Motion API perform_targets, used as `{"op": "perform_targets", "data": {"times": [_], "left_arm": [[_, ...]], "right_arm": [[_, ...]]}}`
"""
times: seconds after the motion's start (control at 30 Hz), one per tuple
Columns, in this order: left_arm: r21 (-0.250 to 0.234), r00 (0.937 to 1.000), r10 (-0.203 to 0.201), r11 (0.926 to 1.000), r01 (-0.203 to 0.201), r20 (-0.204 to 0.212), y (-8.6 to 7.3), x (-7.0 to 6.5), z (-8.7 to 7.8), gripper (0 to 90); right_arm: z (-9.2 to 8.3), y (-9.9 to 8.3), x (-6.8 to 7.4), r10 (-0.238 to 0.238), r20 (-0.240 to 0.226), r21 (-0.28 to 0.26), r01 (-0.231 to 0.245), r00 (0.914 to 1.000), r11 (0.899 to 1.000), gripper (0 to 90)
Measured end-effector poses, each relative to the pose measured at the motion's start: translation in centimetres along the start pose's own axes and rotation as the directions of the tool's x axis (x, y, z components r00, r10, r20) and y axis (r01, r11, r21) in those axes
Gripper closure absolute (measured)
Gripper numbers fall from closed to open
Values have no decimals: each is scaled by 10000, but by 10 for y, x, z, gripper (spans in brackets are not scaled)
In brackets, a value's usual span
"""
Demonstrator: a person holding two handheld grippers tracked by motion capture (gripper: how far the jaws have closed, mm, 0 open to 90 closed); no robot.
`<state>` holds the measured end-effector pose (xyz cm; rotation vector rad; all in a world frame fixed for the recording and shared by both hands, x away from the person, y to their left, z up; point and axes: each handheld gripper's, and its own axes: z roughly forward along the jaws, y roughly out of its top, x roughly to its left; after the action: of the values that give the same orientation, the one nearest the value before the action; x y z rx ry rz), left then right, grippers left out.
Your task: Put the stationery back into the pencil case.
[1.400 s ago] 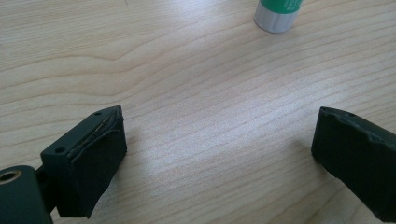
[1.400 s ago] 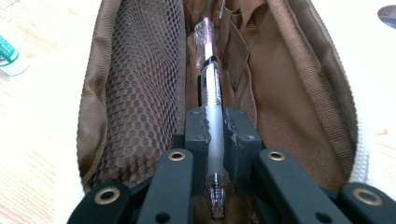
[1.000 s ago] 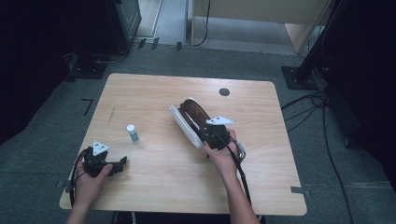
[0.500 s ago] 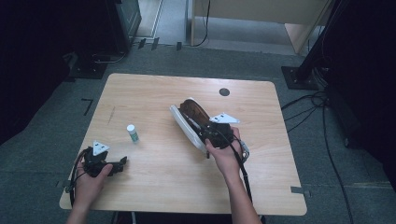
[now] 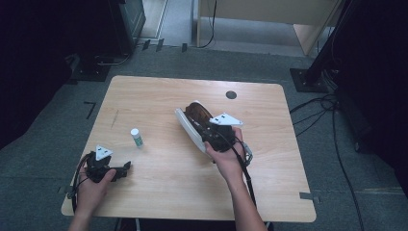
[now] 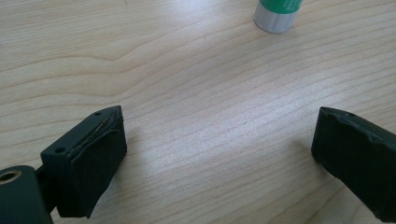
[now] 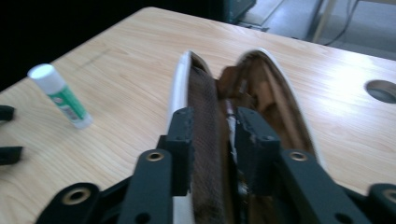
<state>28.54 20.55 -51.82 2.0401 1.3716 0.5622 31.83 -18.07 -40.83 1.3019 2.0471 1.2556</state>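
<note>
The right tongs (image 7: 212, 149) stand over a brown shoe with a white sole (image 7: 224, 93), their jaws astride the shoe's side wall near the collar: one jaw outside against the sole edge, the other inside the opening. The jaws have just been opening, and a narrow gap shows beside the brown fabric, so the grip appears to be loosening rather than firm; whether the pads press at all cannot be told with certainty. Compared with a second ago, the right tongs (image 5: 215, 136) sit slightly higher in the high view, while the shoe (image 5: 192, 120) lies where it did, on its side near the middle of the surface (image 5: 159, 91). Judgement: the shoe has been set down or is being released, and the handling step on it is near its end.

The left tongs (image 6: 219, 154) rest low at the near left edge, jaws wide apart with nothing but bare wood between them. They have not shifted.

A glue stick with a green label and white cap (image 5: 136, 137) stands upright between the two hands, apart from both.

The surface is pale wood with a round cable hole (image 5: 231, 95) at the far side. Around it lie grey carpet, dark equipment stands, trailing cables and a wooden cabinet beyond.
</note>
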Motion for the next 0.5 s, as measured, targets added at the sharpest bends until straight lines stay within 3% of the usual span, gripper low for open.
{"op": "perform_targets", "data": {"times": [0.37,0.5], "left_arm": [[1,10000,-5,10000,5,3,0,0,0,32],[0,10000,1,10000,-1,0,0,0,0,32]], "right_arm": [[15,6,27,-299,-409,-40,298,9987,9995,382],[20,7,34,-124,-519,65,127,9986,9999,285]]}}
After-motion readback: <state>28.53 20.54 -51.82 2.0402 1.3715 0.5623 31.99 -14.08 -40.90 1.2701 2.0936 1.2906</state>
